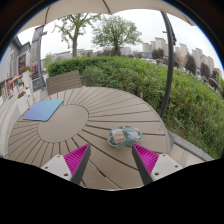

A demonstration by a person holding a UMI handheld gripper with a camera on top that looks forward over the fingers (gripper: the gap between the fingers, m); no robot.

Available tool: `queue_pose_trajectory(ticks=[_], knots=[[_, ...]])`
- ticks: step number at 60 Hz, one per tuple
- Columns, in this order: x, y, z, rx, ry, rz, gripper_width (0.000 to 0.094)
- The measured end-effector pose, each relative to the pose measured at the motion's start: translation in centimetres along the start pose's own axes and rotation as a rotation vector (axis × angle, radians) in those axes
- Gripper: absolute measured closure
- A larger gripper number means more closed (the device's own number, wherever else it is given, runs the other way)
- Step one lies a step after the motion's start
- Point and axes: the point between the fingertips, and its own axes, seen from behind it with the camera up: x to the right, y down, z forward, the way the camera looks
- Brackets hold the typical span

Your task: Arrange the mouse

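A greenish-grey mouse (124, 136) lies on the round slatted wooden table (70, 125), just ahead of my fingers and a little toward the right one. A blue mouse pad (43, 110) lies flat on the far left part of the table. My gripper (112, 160) is open and empty, its magenta pads (76, 158) spread wide over bare table slats. The mouse is beyond the fingertips, not between them.
A wooden chair (64, 80) stands behind the table. A dark parasol pole (168, 65) rises at the right. A green hedge (150, 80) runs behind the table, with trees and buildings beyond. The table's near right edge drops off to grass.
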Motion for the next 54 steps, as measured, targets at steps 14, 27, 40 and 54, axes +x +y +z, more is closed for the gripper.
queue_pose_trajectory(ticks=[14, 27, 40, 54], knots=[[0.5, -3.3, 4.6, 0.000, -0.013, 0.027, 0.0082], [0.4, -5.1, 7.5, -0.004, -0.037, -0.022, 0.0085], [0.2, -6.1, 9.8, -0.011, -0.063, -0.041, 0.0084], [-1.1, -6.5, 11.3, -0.019, -0.115, -0.058, 0.0084]])
